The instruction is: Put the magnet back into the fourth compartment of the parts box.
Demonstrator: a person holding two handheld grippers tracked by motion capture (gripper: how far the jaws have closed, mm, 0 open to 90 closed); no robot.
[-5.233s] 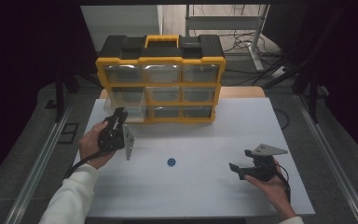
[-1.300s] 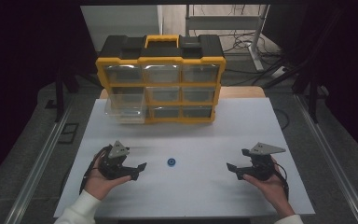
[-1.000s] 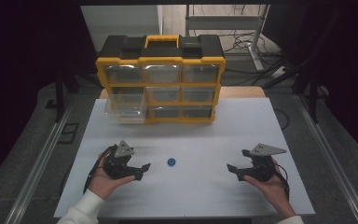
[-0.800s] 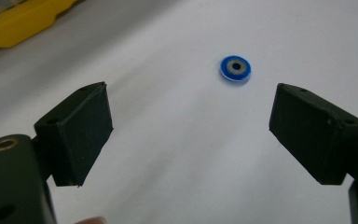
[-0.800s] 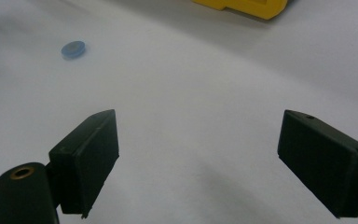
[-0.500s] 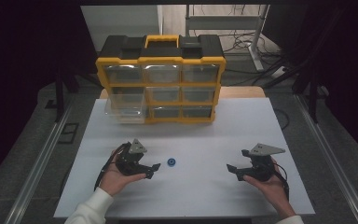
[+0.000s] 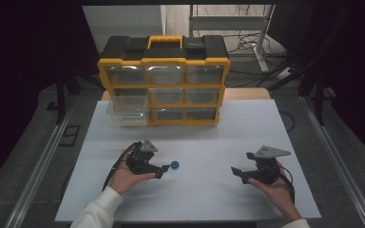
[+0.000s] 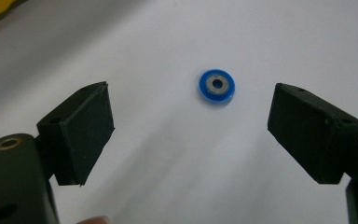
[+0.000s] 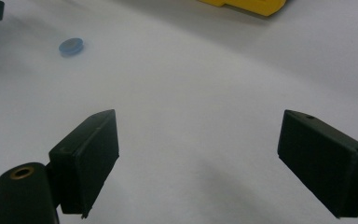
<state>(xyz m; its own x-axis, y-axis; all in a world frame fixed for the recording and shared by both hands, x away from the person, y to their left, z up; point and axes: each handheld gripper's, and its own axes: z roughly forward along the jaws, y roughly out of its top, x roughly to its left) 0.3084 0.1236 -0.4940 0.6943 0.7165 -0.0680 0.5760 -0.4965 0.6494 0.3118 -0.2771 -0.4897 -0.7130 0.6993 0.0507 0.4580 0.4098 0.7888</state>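
- Left tool (image 8: 186, 135) released, jaws wide; blue washer (image 8: 216, 85) lies flat on the tabletop (image 7: 209, 142), just ahead between them
- Advance, lower, centre on washer; pinch its rim
- Right tool (image 9: 196, 163) released, well apart from washer
- Organizer (image 7: 164, 80) beyond washer, one drawer pulled out

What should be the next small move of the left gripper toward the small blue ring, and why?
Probably ease the left gripper forward and down until its open jaws straddle the small blue ring with a metal centre, then close. The ring lies flat on the white table, just ahead of the jaws and not yet between them.
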